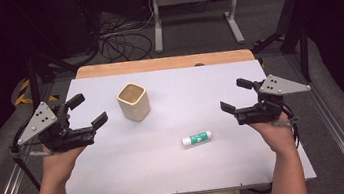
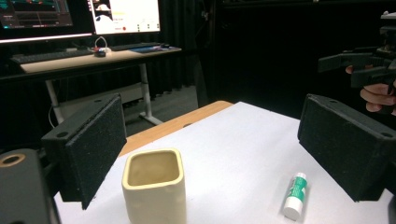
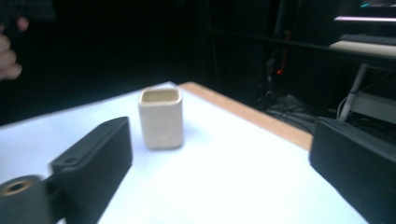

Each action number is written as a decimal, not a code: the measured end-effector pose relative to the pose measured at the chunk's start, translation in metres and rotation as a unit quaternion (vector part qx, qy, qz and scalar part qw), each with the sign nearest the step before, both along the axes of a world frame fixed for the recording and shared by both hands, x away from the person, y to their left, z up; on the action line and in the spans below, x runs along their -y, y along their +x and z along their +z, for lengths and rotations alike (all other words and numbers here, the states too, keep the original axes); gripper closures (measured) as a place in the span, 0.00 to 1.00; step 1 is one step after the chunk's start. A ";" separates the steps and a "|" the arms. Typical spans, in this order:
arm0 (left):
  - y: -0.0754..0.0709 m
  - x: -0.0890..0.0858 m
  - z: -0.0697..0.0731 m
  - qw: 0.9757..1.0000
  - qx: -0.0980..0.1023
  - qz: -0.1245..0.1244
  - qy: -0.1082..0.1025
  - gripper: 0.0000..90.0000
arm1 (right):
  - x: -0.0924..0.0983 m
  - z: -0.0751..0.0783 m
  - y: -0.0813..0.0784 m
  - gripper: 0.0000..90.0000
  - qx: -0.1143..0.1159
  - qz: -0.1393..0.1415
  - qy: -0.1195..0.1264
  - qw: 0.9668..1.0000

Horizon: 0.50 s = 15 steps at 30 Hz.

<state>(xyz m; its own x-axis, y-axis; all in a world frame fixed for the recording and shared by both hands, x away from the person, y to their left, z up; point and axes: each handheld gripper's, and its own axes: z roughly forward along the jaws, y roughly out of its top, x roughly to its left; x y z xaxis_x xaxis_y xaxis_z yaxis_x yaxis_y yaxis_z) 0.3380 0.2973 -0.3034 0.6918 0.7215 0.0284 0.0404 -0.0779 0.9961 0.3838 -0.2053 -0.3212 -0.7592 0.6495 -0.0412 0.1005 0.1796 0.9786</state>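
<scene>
A cream square cup [image 1: 134, 101] stands upright left of the table's middle, also seen in the left gripper view [image 2: 154, 187] and the right gripper view [image 3: 160, 117]. A white and green glue stick [image 1: 196, 138] lies on its side nearer the front, right of centre [image 2: 295, 196]. My left gripper [image 1: 87, 111] hovers at the left side, open, pointing toward the cup with nothing between its jaws. My right gripper [image 1: 236, 95] hovers at the right side, open and holding nothing, aimed inward. The right gripper shows far off in the left gripper view [image 2: 359, 65].
The white sheet [image 1: 119, 174] covers a wooden table [image 1: 165, 63] whose far edge shows. Dark floor, cables and a white desk frame [image 1: 193, 8] lie beyond. Metal rails run along both sides.
</scene>
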 end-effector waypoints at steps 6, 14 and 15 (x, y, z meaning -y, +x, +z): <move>0.001 0.001 -0.003 1.000 -0.004 -0.003 0.004 0.10 | -0.011 -0.005 0.003 0.22 -0.016 0.029 -0.040 0.999; 0.001 0.000 -0.006 1.000 -0.007 -0.003 0.000 0.10 | -0.032 -0.013 0.007 0.34 -0.026 0.050 -0.093 0.994; 0.000 0.000 -0.006 1.000 -0.008 -0.004 0.000 0.10 | -0.033 -0.014 0.008 0.34 -0.028 0.051 -0.097 0.994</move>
<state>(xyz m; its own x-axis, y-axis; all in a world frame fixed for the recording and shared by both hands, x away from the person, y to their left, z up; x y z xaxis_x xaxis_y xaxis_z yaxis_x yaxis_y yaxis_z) 0.3385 0.2975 -0.3093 0.6973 0.7165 0.0173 0.0564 -0.0789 0.9953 0.3915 -0.1723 -0.3355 -0.8256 0.5526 -0.1140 0.1253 0.3765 0.9179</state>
